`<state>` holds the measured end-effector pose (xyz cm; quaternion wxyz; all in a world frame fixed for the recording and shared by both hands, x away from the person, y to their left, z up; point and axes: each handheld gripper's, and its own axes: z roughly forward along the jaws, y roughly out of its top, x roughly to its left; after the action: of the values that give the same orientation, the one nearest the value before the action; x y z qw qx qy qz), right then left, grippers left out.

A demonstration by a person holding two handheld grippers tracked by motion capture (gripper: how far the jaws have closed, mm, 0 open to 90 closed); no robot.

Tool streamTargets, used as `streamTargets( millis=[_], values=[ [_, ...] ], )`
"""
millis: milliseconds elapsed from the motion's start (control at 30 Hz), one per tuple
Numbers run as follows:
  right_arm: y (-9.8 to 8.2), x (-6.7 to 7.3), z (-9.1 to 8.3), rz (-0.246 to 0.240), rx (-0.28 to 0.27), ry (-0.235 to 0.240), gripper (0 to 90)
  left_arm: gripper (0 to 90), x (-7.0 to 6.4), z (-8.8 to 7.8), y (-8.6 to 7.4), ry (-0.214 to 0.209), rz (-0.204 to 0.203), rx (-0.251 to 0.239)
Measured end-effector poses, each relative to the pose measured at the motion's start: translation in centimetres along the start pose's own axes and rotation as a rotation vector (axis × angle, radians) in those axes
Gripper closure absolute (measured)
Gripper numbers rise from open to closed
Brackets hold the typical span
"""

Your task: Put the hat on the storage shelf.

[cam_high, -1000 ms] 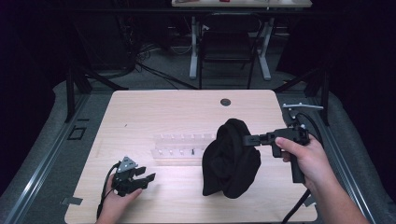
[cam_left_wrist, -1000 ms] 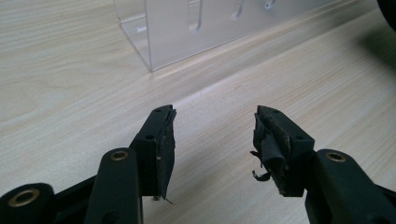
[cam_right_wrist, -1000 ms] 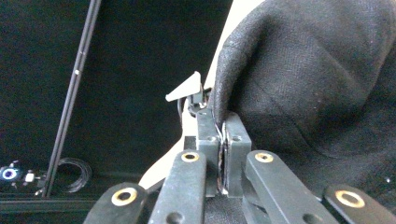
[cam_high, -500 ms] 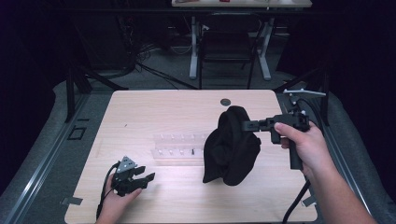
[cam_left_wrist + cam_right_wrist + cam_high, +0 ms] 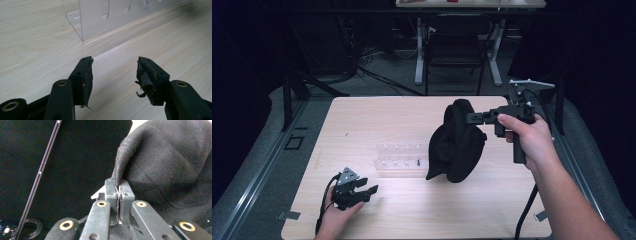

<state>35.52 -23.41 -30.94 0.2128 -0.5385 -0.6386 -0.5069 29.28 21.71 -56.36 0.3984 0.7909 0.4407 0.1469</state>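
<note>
A black cloth (image 5: 457, 145) hangs in the air over the right half of the table, pinched at its top edge by my right gripper (image 5: 468, 118), which is shut on it. In the right gripper view the jaws are pressed together on a fold of the black cloth (image 5: 170, 167). My left gripper (image 5: 368, 192) rests low on the table at the near left, open, with nothing between its fingers (image 5: 83, 78). A clear plastic rack (image 5: 401, 159) with small slots lies on the table left of the cloth; its corner, the clear rack (image 5: 100, 17), stands ahead of the left jaws.
The wooden table (image 5: 377, 120) has bare room at its far left and near right. A small dark round mark (image 5: 455, 103) sits near its far edge. Metal frame legs and cables stand on the floor beyond the table.
My right gripper has risen and moved toward the far side with the cloth, lifting it so it now hangs off the table. The left gripper has stayed in place.
</note>
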Motion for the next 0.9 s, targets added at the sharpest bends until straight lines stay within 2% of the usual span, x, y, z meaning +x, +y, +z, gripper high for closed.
streamTargets(
  millis=[100, 367, 600, 900],
  values=[
    [0.4, 0.1, 0.6, -0.008, 0.005, -0.009, 88.1, 46.7, 0.0, -0.1, 0.1, -0.003, 0.005, 0.013],
    [1.7, -0.1, 2.5, -0.004, -0.005, 0.014, 88.1, 46.7, 0.0, 0.0, 0.1, -0.006, 0.003, 0.007],
    [2.9, -0.3, 3.9, 0.0, -0.016, -0.003, 88.1, 46.7, 0.1, 0.0, 0.1, -0.006, 0.005, 0.007],
    [3.7, -1.1, 4.5, 0.007, -0.014, -0.016, 88.1, 46.8, -0.1, 0.2, 0.2, -0.007, 0.01, 0.008]
  ],
)
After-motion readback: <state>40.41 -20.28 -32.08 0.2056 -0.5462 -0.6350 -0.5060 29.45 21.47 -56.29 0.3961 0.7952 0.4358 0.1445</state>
